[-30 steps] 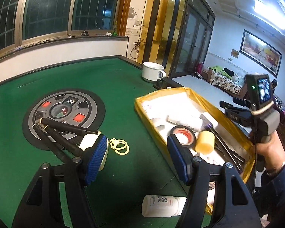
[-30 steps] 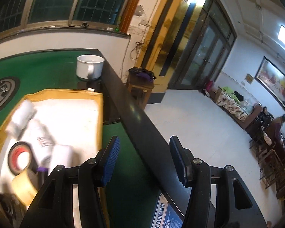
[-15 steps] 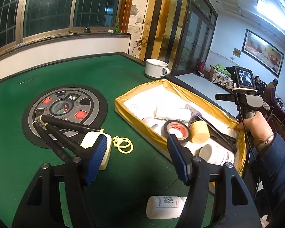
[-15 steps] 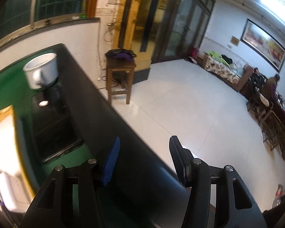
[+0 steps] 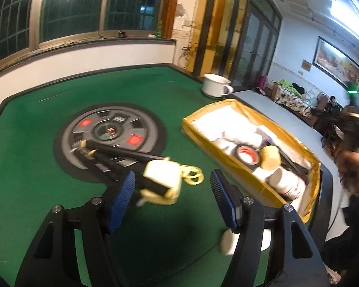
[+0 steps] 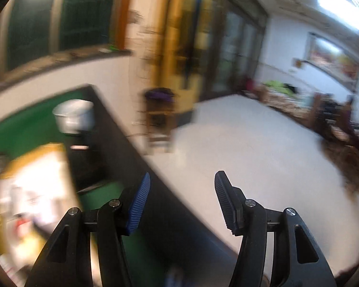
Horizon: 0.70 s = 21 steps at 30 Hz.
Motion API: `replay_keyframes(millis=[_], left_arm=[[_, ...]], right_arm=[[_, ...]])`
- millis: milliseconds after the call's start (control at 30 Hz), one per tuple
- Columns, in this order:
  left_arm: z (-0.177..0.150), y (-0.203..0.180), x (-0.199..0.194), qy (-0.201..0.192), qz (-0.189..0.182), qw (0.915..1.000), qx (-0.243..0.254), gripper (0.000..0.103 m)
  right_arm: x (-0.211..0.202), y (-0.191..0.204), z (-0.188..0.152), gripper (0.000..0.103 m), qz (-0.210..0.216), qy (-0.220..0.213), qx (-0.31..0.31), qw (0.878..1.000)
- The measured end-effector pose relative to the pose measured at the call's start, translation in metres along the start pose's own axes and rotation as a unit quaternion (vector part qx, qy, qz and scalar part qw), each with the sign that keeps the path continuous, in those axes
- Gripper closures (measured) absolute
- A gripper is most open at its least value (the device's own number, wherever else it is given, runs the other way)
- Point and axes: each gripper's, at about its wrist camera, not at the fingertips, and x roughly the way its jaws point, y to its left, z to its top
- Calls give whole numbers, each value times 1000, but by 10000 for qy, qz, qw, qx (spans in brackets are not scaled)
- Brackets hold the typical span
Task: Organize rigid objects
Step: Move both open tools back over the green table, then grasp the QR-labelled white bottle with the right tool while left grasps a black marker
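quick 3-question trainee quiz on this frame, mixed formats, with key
1. True or false: the left tool is clamped on the white bottle.
2. Where is the red-cored tape roll? A: on the green table top. B: in the yellow tray. C: in the white mug.
3. Fill in: the right tool holds ____.

Key: 1 false; 2 B; 3 nothing, its jaws are opening.

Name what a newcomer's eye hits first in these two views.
The green table with its round grey dial dominates the left wrist view. To its right sits the yellow tray crowded with bottles and a tape roll. Close in, the open left tongs frame a cream block with black rods.
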Motion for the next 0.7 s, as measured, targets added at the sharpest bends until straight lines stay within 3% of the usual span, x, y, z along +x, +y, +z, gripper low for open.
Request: replay_keyframes(millis=[67, 133, 233, 300, 400, 533, 633, 700], left_arm=[[0, 19, -1, 57, 71, 9997, -211, 38], [0, 35, -1, 85, 159, 9991, -396, 38], [-1, 59, -6, 38, 397, 9972, -639, 38], [-3, 68, -5, 61, 479, 9962, -720, 38], [-6, 75, -3, 131, 486, 9960, -742, 38], [-7, 76, 4, 287, 351, 9964, -712, 38], [-7, 79, 7, 356, 198, 9960, -789, 38], [-6, 85, 10, 401, 147, 9948, -929, 38]], right_arm=[[-35, 14, -4, 40, 961, -131, -271, 9949], [-68, 41, -15, 30, 1998, -97, -743, 9770], [-100, 96, -40, 30, 3345, 107, -1526, 9299], [-112, 137, -61, 31, 3947, 474, -1928, 8971], [-118, 190, -94, 32, 4271, 967, -2521, 8630], [-106, 241, -123, 32, 4163, 1409, -3354, 8333], [-98, 263, -145, 40, 3871, 1686, -3815, 8223], [-88, 266, -154, 59, 3697, 1813, -3911, 8231]])
